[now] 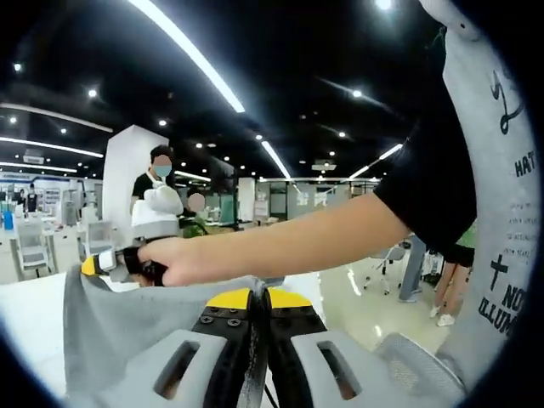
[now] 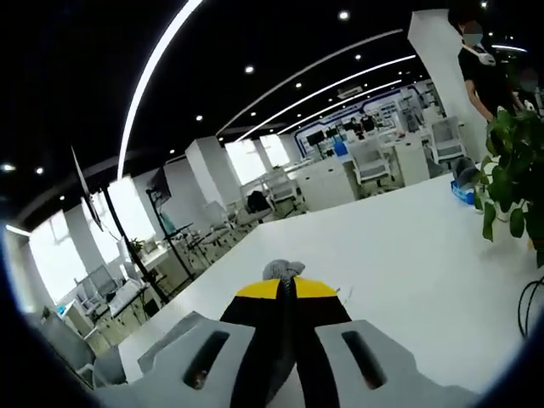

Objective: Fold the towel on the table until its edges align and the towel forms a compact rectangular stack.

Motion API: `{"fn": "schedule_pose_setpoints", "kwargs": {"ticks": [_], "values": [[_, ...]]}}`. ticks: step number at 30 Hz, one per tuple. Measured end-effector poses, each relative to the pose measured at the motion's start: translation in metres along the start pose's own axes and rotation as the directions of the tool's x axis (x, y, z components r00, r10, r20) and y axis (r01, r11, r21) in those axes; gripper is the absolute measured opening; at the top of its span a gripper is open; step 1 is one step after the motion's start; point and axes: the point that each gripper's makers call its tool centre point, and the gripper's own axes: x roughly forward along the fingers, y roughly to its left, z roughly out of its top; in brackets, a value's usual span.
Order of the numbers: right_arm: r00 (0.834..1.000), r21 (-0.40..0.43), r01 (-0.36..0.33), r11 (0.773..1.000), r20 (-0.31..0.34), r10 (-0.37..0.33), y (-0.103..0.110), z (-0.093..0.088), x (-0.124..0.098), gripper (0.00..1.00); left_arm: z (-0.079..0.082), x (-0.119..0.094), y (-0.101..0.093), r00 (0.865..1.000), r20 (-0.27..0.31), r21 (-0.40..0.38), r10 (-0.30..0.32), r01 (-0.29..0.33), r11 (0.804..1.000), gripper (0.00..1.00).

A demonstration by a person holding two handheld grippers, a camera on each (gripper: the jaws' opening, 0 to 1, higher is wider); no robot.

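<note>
Most of the towel (image 1: 127,323) is cut off at the bottom edge in the left gripper view. In the right gripper view, only a small bunched tip (image 2: 282,269) is seen past the right claw (image 2: 286,293); the rest is hidden.

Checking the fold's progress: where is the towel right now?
The grey towel hangs lifted above the white table, pinched by both grippers: left gripper and right gripper.

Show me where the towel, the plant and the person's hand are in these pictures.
towel (image 1: 115,327), left gripper view, on the grey cloth spread left of the jaws.
plant (image 2: 510,183), right gripper view, on its green leaves at the right edge.
hand (image 1: 174,259), left gripper view, on the knuckles gripping the other gripper's handle.
</note>
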Motion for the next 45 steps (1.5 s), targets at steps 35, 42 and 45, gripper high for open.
{"fn": "schedule_pose_setpoints", "kwargs": {"ticks": [35,42,45], "values": [[0.998,-0.049,-0.061,0.997,-0.030,0.059,0.081,0.031,0.032,0.01,0.059,-0.089,0.011,0.987,0.108,0.047,0.123,-0.129,0.991,0.05],[0.995,-0.066,-0.096,0.993,-0.031,0.094,0.114,0.034,0.047,0.01,0.065,-0.121,0.016,0.976,0.133,0.038,0.173,-0.180,0.983,0.05],[0.994,-0.064,-0.101,0.993,-0.034,0.099,0.123,0.033,0.052,0.01,0.066,-0.133,0.018,0.972,0.138,0.035,0.190,-0.197,0.980,0.05]]}}
